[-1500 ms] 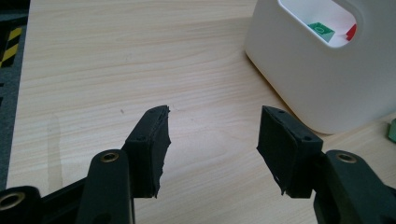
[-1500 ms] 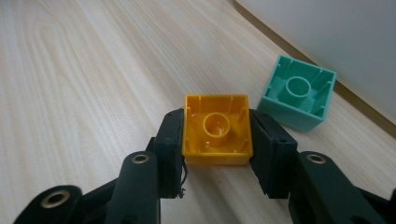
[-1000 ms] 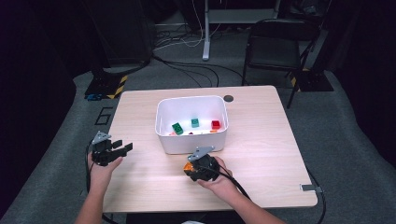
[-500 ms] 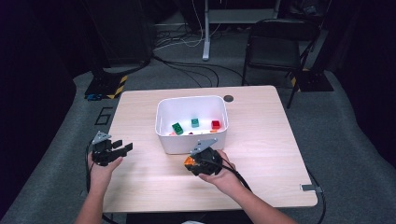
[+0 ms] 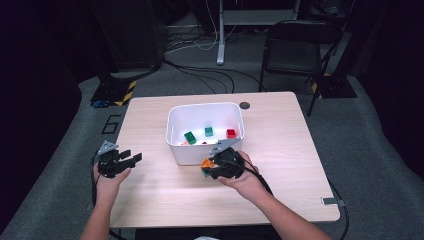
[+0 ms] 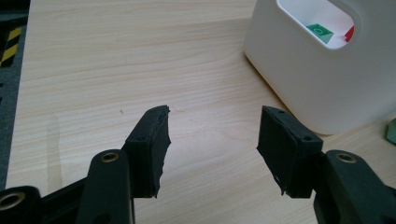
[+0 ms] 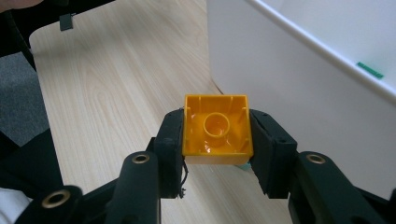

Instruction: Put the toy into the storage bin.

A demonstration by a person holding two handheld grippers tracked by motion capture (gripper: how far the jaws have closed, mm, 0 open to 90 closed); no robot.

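My right gripper (image 7: 215, 140) is shut on an orange-yellow brick (image 7: 217, 129), its hollow underside facing the camera, just in front of the white bin (image 7: 299, 93). In the high view that brick (image 5: 205, 163) shows at the right gripper (image 5: 212, 167), close to the bin's near wall (image 5: 200, 152). Inside the bin lie a dark green brick (image 5: 190, 137), a teal brick (image 5: 209, 131) and a red brick (image 5: 231, 133). My left gripper (image 6: 212, 144) stands open over bare table, at the table's left edge (image 5: 131, 160), with nothing between its jaws.
The white bin (image 6: 308, 79) stands to the right of the left gripper. A teal corner of some object (image 6: 391, 131) peeks in by the bin's foot. A round black grommet (image 5: 244, 105) sits behind the bin. A black chair (image 5: 295, 52) and cables lie beyond the table.
The right gripper with the orange brick has risen slightly and shifted toward the bin. The left gripper has stayed still.
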